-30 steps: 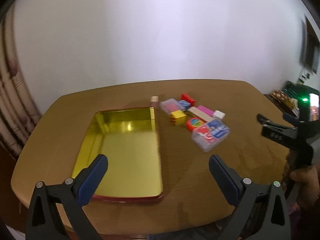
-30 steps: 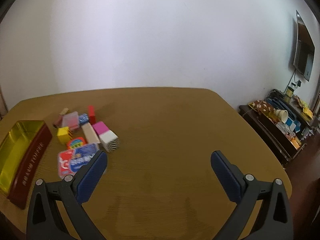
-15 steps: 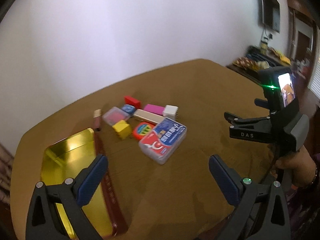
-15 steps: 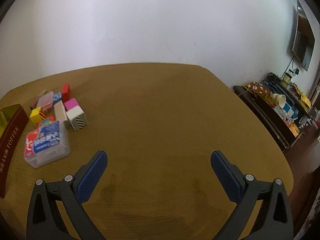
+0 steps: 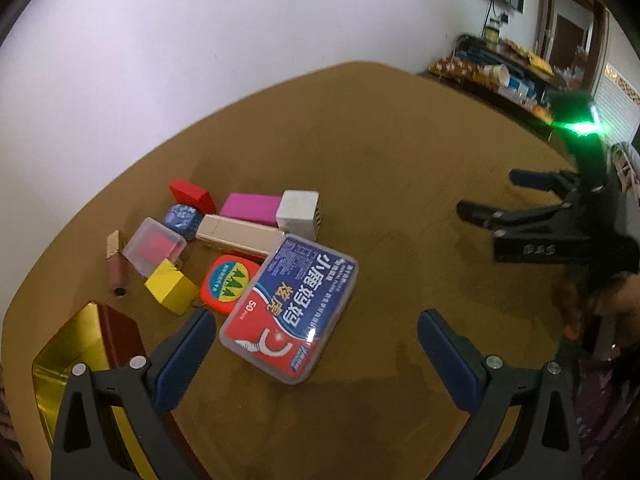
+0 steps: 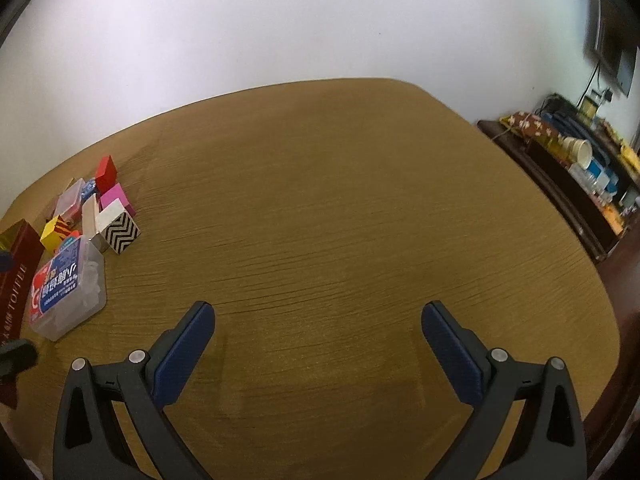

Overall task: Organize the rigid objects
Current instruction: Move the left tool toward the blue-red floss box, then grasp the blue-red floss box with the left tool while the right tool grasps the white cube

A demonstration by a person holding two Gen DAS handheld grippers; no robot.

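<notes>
On the brown wooden table [image 5: 400, 152], the clear plastic floss-pick box [image 5: 290, 308] lies flat just ahead of the left gripper [image 5: 316, 344], its long axis slanting from near-left to far-right beside the cluster of small blocks [image 5: 240, 220]. Both the left and the right gripper [image 6: 318, 340] are spread wide, holding nothing, with a white wall [image 6: 280, 20] behind.

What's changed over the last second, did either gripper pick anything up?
No. The left gripper swung from over the gold tin toward the floss-pick box, open and empty. The right gripper turned slightly right, open over bare table. The objects have not moved.
</notes>
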